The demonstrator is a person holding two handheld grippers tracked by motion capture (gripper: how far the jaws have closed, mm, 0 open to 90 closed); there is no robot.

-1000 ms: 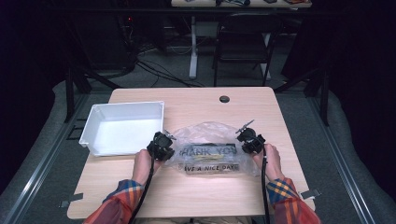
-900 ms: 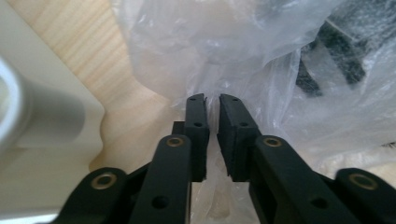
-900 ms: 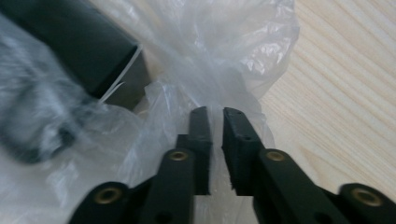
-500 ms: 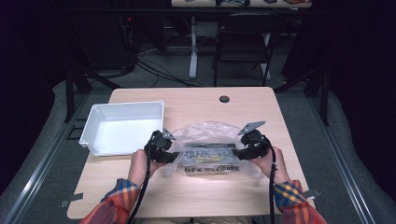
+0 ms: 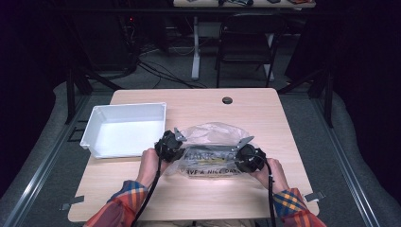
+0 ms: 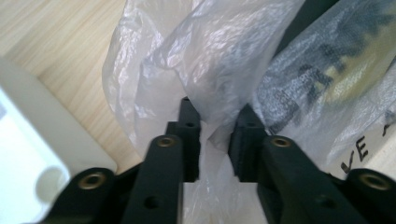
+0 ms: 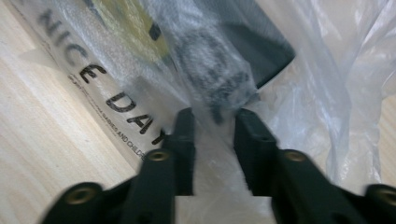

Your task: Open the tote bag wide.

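- Bag (image 5: 210,151): a clear plastic bag with dark print is seen lying on the bench (image 5: 198,101), its long axis running left to right across the person's front, with the white bin (image 5: 124,130) just beside its left end.
- Left tongs (image 5: 176,142): these are placed at the bag's left end; film is gathered between the jaws (image 6: 212,140), which have just been closing, and the pads appear to pinch it.
- Right tongs (image 5: 242,149): these are placed at the right end; the jaws have likewise just been closing, with printed film bunched between them (image 7: 212,135).
- Governing relation: the bag is spanned between the two tongs, one at each end, so neither hand is nearer than the other (any lift or spread is judged to act along the long axis).
- Hidden or unclear: the bag's mouth cannot be located; a dark and yellow item inside is blurred by the film; the print is partly covered, and the firmness of either pinch cannot be confirmed.
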